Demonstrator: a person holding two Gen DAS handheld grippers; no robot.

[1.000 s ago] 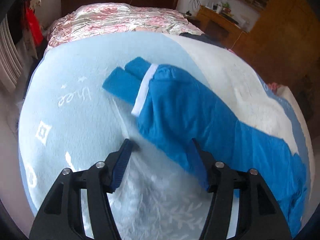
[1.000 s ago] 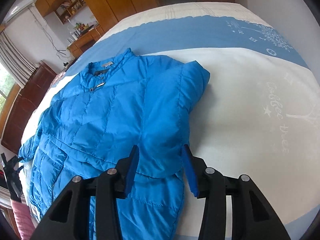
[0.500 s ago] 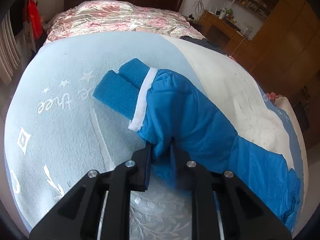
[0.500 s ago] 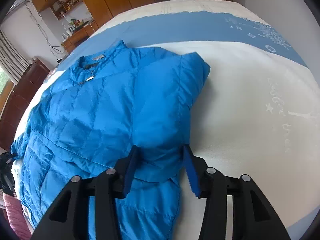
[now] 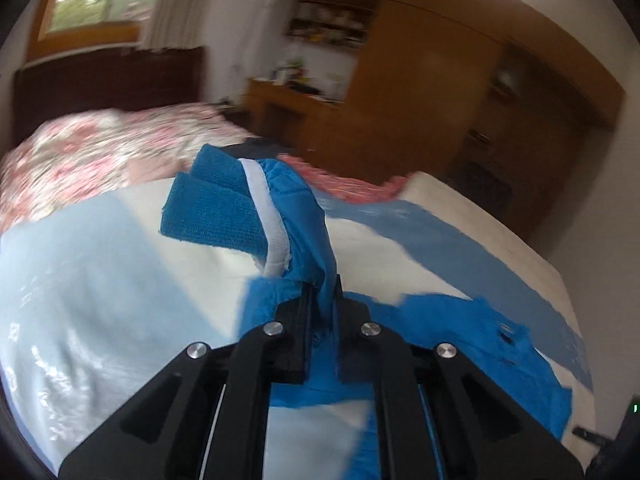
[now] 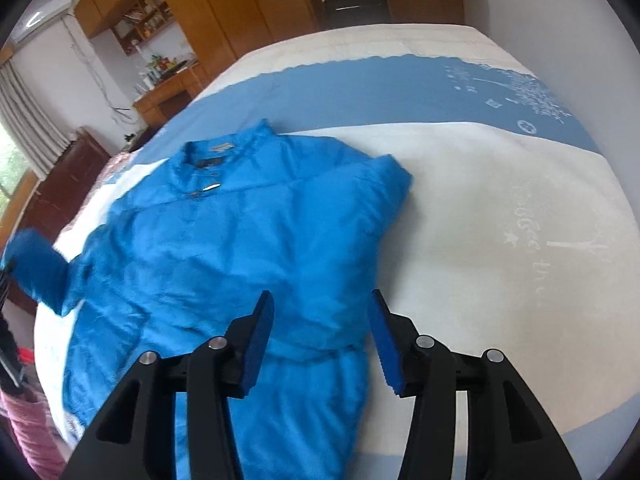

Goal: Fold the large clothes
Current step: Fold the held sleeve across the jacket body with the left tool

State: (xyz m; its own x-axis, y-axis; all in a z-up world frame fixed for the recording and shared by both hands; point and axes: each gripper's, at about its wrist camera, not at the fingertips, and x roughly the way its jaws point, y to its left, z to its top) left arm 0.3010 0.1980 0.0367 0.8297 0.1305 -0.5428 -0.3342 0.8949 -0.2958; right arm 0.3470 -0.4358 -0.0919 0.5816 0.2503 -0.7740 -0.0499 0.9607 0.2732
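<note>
left gripper [image 5: 322, 292] had just clamped the sleeve [image 5: 296, 216] and lifted it off the bed [image 6: 480, 208]. the jacket [image 6: 240, 248] lay mid-bed, right gripper [image 6: 320, 340] hovering open, so the sleeve fold looked underway.

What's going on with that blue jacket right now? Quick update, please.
Left tool shut on the sleeve, lifting it. Right tool open above the jacket, touching nothing. Jacket flat on the bed. Nothing in the way.

The jacket [image 6: 224, 248] is coloured bright blue; its sleeve cuff [image 5: 216, 208] is a deeper blue knit, edged by a white band [image 5: 272, 216]. The bedspread [image 6: 480, 208] is banded in white and pale blue with white motifs. A pink floral quilt [image 5: 100, 148] is shown behind.
</note>
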